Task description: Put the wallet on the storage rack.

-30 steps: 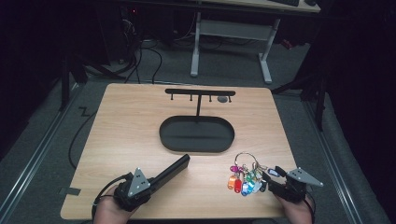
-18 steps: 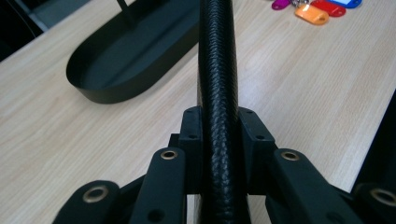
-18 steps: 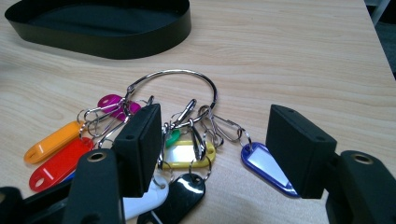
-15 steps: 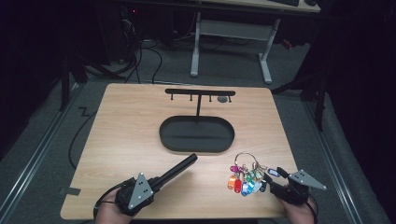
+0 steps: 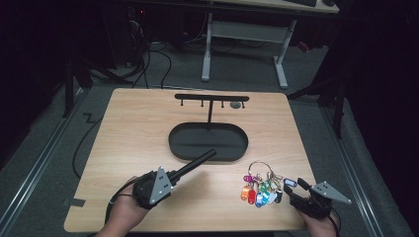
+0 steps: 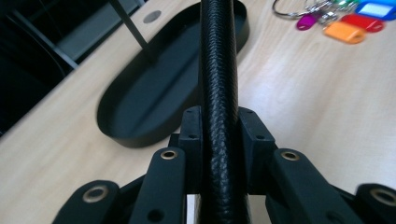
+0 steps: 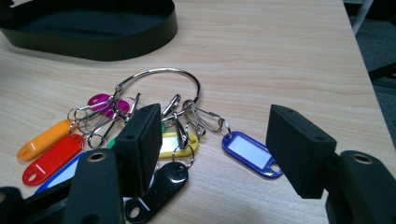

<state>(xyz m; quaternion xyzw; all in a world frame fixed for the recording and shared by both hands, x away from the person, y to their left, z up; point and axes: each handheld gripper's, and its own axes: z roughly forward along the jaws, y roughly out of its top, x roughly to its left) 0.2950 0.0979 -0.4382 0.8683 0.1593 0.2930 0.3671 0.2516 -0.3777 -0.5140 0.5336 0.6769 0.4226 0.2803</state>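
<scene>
Operator: Since the earlier frame, the left gripper [image 5: 174, 177] has risen and swung its load, a long black rod with a woven, textured surface [image 5: 195, 163], so the rod's far end now overlaps the near rim of the black oval tray [image 5: 185, 152].

Inspector: Grip status?

Operator: Left jaws are clamped on the rod; both pads press its sides in the left gripper view.

Inspector: And the right gripper [image 5: 292, 188]?

Operator: Jaws apart, nothing pressed. It sits near the tray's right front, at the bunch of coloured plastic key tags on a large metal ring [image 5: 260, 186]. The bunch lies flat on the light wooden table [image 5: 133, 128], just right of and in front of the tray. A blue tag [image 7: 252, 154] lies between the open jaws, untouched.
</scene>
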